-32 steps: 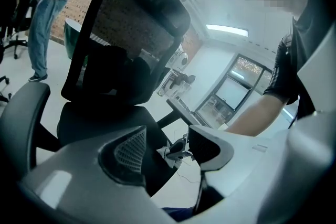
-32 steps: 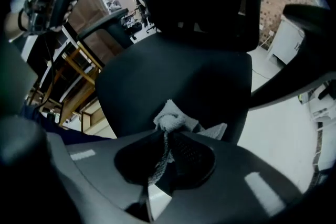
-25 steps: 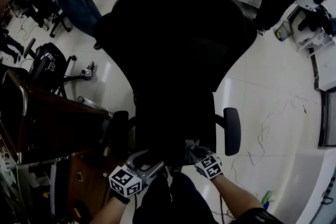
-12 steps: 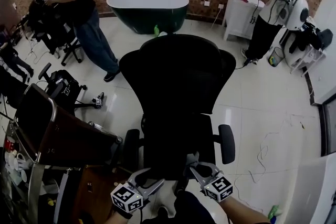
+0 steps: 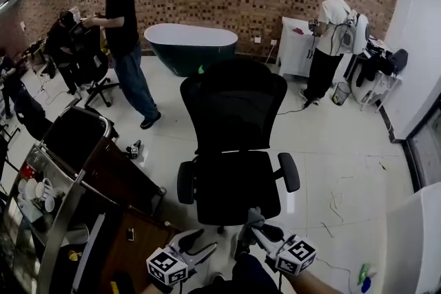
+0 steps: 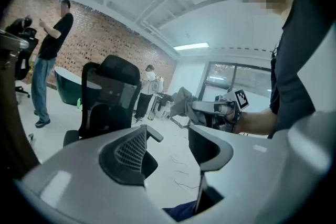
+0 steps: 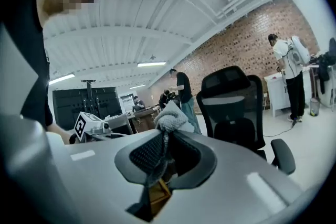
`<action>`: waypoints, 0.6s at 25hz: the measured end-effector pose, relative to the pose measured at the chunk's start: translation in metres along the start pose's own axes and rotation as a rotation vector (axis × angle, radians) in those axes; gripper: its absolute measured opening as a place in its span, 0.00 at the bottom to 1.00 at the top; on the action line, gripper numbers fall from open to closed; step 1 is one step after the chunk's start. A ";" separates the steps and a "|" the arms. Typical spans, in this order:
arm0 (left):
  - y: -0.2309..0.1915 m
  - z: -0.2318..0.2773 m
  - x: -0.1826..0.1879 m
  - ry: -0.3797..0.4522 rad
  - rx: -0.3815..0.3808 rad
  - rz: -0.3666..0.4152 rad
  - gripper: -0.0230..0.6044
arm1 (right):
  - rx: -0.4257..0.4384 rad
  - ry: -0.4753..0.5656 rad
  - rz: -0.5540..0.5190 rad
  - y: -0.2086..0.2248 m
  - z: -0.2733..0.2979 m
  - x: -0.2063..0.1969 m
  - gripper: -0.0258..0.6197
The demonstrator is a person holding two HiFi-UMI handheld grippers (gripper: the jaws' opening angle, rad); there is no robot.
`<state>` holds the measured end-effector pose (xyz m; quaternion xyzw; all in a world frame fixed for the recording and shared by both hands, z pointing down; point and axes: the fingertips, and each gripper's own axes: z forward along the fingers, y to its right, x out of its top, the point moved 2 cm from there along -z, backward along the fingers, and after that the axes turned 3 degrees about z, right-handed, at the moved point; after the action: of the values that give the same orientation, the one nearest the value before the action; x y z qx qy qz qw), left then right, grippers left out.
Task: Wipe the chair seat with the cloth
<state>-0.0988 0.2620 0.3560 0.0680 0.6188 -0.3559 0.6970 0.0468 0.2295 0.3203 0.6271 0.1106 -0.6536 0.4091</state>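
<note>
The black office chair (image 5: 234, 148) stands in front of me on the pale floor, its seat (image 5: 238, 186) facing me. My right gripper (image 5: 253, 231) hovers just short of the seat's front edge, shut on a grey cloth (image 5: 254, 218). In the right gripper view the cloth (image 7: 169, 119) bunches out between the closed jaws of this gripper (image 7: 164, 140), with the chair (image 7: 236, 107) beyond. My left gripper (image 5: 196, 244) is beside it to the left, open and holding nothing. In the left gripper view this gripper (image 6: 176, 139) shows a wide gap, and the cloth (image 6: 181, 102) is seen past it.
A dark wooden desk (image 5: 103, 182) with cups (image 5: 38, 193) stands at the left. A person in black (image 5: 120, 31) is by another chair (image 5: 79, 58); a green bathtub (image 5: 189, 45) is at the brick wall. Another person (image 5: 331, 38) is at a white cabinet. Cables (image 5: 337, 196) lie on the floor at the right.
The head view has lifted and the chair now looks farther off. Both grippers have drawn back from the seat's front edge, the right one still holding the cloth.
</note>
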 end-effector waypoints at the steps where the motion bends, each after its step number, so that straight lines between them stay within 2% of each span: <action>1: 0.010 -0.012 -0.002 0.006 -0.005 -0.001 0.47 | -0.001 0.011 0.004 -0.013 -0.012 0.002 0.11; 7: 0.058 -0.054 -0.012 0.017 -0.032 0.005 0.47 | -0.019 0.042 0.026 -0.060 -0.072 0.001 0.11; 11: 0.085 -0.059 -0.004 0.049 -0.034 0.009 0.47 | -0.028 0.047 0.042 -0.073 -0.098 -0.004 0.11; 15: 0.106 -0.056 -0.004 0.069 -0.029 0.022 0.47 | 0.005 0.057 0.017 -0.083 -0.116 -0.005 0.11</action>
<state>-0.0833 0.3719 0.3108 0.0772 0.6469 -0.3365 0.6799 0.0749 0.3610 0.2721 0.6475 0.1154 -0.6322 0.4096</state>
